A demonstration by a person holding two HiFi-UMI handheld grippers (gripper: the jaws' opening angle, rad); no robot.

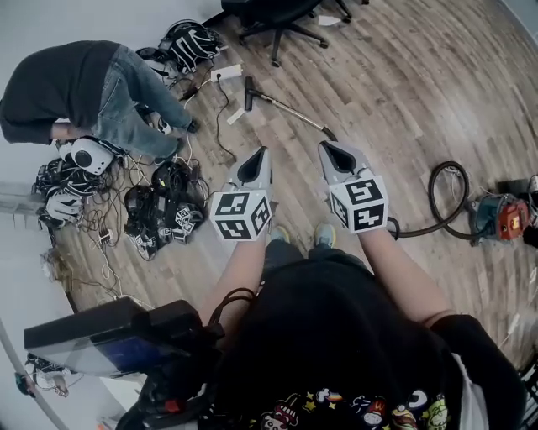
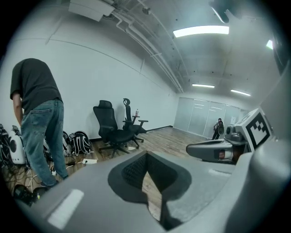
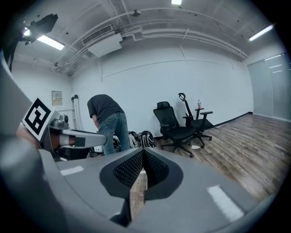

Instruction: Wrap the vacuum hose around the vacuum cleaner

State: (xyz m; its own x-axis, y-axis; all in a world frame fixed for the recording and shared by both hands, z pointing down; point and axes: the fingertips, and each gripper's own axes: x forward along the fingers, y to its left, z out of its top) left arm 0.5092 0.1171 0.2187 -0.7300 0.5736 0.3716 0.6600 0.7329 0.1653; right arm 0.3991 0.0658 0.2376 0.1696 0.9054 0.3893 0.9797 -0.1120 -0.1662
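The red and grey vacuum cleaner (image 1: 498, 217) stands on the wood floor at the far right of the head view. Its black hose (image 1: 437, 198) loops beside it and runs left behind my right forearm. The metal wand (image 1: 286, 107) lies further out and ends in a dark floor nozzle (image 1: 249, 91). My left gripper (image 1: 255, 161) (image 2: 145, 157) and right gripper (image 1: 337, 156) (image 3: 142, 152) are held side by side in the air, away from the hose and vacuum. Both are shut with nothing between the pads. Neither gripper view shows the vacuum.
A person in a dark shirt and jeans (image 1: 84, 92) (image 3: 107, 118) bends over at the left wall. Tangled cables and gear (image 1: 160, 210) cover the floor there, with a power strip (image 1: 225, 74) and a backpack (image 1: 192, 42). A black office chair (image 1: 277, 21) (image 2: 113, 132) stands beyond the nozzle.
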